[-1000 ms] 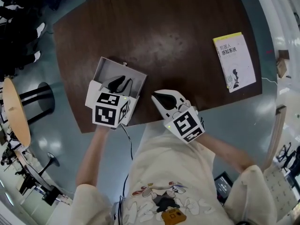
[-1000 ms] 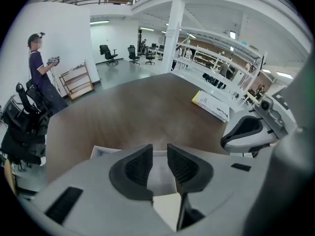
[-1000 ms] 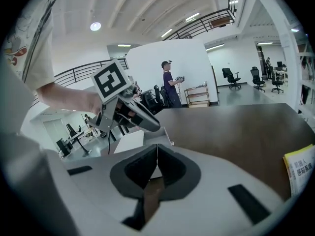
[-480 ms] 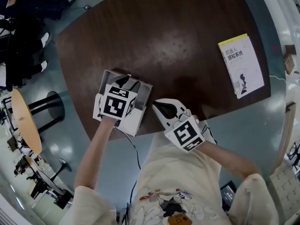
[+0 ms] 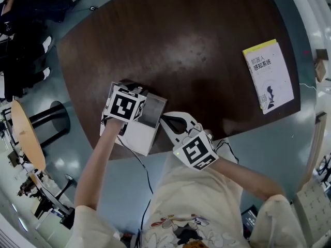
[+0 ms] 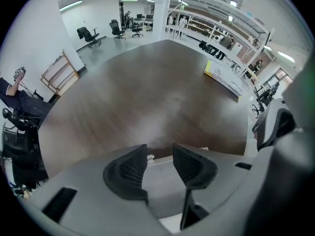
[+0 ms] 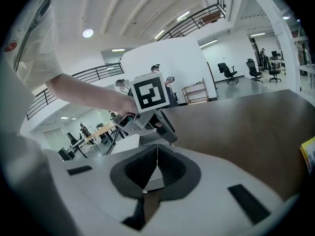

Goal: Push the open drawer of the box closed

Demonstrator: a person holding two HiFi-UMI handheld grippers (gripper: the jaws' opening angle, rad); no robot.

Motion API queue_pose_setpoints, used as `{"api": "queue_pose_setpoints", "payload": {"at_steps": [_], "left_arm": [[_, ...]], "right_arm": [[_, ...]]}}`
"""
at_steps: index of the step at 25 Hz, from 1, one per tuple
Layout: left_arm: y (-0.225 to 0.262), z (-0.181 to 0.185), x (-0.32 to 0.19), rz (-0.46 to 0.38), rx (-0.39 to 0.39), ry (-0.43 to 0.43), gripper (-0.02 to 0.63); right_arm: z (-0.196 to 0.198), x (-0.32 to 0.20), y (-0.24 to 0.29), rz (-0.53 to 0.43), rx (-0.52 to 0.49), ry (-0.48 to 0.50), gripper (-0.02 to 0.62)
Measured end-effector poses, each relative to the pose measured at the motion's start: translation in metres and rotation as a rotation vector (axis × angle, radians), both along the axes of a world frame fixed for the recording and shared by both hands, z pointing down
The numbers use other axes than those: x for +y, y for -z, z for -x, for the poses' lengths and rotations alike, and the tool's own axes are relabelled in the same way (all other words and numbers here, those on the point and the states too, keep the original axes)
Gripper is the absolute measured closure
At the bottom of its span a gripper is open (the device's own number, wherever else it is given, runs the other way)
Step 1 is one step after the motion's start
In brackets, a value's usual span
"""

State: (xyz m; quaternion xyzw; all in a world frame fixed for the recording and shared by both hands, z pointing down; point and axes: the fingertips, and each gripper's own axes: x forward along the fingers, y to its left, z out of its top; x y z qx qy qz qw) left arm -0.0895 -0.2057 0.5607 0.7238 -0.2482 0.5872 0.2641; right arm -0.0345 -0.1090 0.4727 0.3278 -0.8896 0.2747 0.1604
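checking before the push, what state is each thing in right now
drawer: open, pulled out of the box
left gripper: open, jaws have just been opening, nothing gripped
right gripper: shut, empty
book: closed, lying flat on the table

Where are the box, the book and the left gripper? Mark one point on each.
box (image 5: 133, 137): head view, on its white surface.
book (image 5: 269, 76): head view, middle of its cover.
left gripper (image 6: 158, 154): left gripper view, midway between its jaws, which have just been opening and grip nothing.
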Motion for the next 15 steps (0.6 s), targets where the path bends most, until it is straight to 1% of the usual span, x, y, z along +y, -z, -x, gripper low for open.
{"api": "queue_pose_setpoints", "payload": {"at_steps": [6, 10, 13, 15], "left_arm": [[-0.021, 0.009, -0.009, 0.03, -0.052, -0.018, 0.456], [-0.031, 0.009, -0.013, 0.047, -0.064, -0.049, 0.465], [-0.039, 0.021, -0.003, 0.096, -0.125, -0.041, 0.477], [-0.043, 0.022, -0.001, 0.114, -0.137, -0.033, 0.479]], "right_arm": [[0.01, -0.001, -0.006, 0.014, -0.015, 0.033, 0.588], [0.015, -0.001, -0.01, 0.024, -0.015, 0.056, 0.588], [0.017, -0.001, -0.012, 0.031, -0.013, 0.067, 0.588], [0.018, 0.0, -0.013, 0.033, -0.012, 0.078, 0.588]]}}
